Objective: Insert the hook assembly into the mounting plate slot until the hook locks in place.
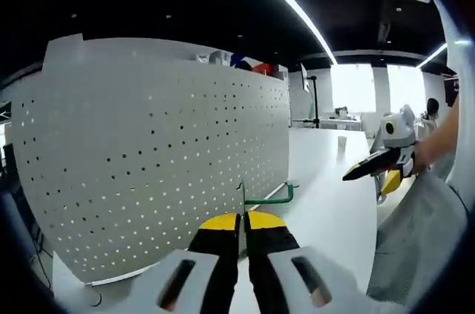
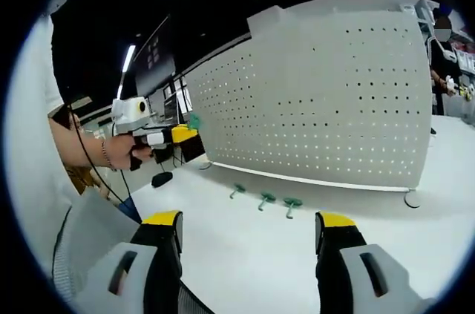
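Gripping a green hook (image 1: 269, 197) between closed jaws, the left gripper (image 1: 243, 226) is facing the white pegboard (image 1: 148, 158), which is standing upright on the desk (image 1: 326, 210) just ahead and to its left. The hook's stem is running rightward from the jaw tips. The right gripper (image 2: 249, 229) is hanging wide open and empty, with three more hooks (image 2: 266, 199) lying ahead of it near the board's foot.

A pegboard panel (image 2: 326, 99) stands upright on the surface (image 2: 245, 247). Three hooks (image 2: 266, 199) lie in a row on the surface just before the panel's foot. In the left gripper view, one hook (image 1: 272, 197) sits between the left gripper's (image 1: 243, 226) jaws, beside the panel.
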{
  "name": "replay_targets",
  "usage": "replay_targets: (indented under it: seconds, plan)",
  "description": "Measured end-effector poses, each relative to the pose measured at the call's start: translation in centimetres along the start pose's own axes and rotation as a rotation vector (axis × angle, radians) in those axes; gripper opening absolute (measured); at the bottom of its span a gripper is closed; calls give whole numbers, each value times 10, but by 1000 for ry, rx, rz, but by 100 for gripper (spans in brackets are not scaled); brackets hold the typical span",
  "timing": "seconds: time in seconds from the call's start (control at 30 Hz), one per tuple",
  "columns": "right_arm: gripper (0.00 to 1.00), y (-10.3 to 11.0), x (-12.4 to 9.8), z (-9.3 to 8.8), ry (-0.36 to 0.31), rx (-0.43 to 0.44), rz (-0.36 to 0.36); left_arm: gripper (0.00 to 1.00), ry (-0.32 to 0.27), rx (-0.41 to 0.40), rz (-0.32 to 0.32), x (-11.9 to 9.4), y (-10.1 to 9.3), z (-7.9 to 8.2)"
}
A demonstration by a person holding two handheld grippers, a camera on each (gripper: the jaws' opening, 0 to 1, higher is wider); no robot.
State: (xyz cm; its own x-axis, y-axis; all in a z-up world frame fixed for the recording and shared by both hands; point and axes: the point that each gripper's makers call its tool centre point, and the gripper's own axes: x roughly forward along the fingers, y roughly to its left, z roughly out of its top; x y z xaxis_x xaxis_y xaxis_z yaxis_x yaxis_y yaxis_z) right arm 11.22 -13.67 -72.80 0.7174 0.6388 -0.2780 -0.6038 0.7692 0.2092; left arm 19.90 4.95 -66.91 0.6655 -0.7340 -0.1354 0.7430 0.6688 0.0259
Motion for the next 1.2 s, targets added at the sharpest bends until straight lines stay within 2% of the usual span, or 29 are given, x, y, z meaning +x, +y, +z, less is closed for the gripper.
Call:
replay_targets:
  seconds: [0.03,0.17,0.37,0.7,0.93,1.07,1.2]
  plan:
    - [70,0,0,1,-4,2,0,2,8,2,7,-1,0,1]
    - [70,2,2,1,-5,3,4,2,-27,-12,16,-2,0,11]
    - [70,2,0,1,-8,6,3,2,-50,1,1,-3,-12,24]
    - [70,3,0,3,-10,-2,3,2,-50,-13,11,-2,-13,21]
    - [67,9,-2,33,-86,-40,12,2,-47,-21,15,-3,-15,18]
    - [66,13,-7,62,-219,-47,31,2,-48,-23,20,-4,-16,18]
    - [65,18,-10,68,-240,-57,47,2,-47,-25,21,-4,-16,17]
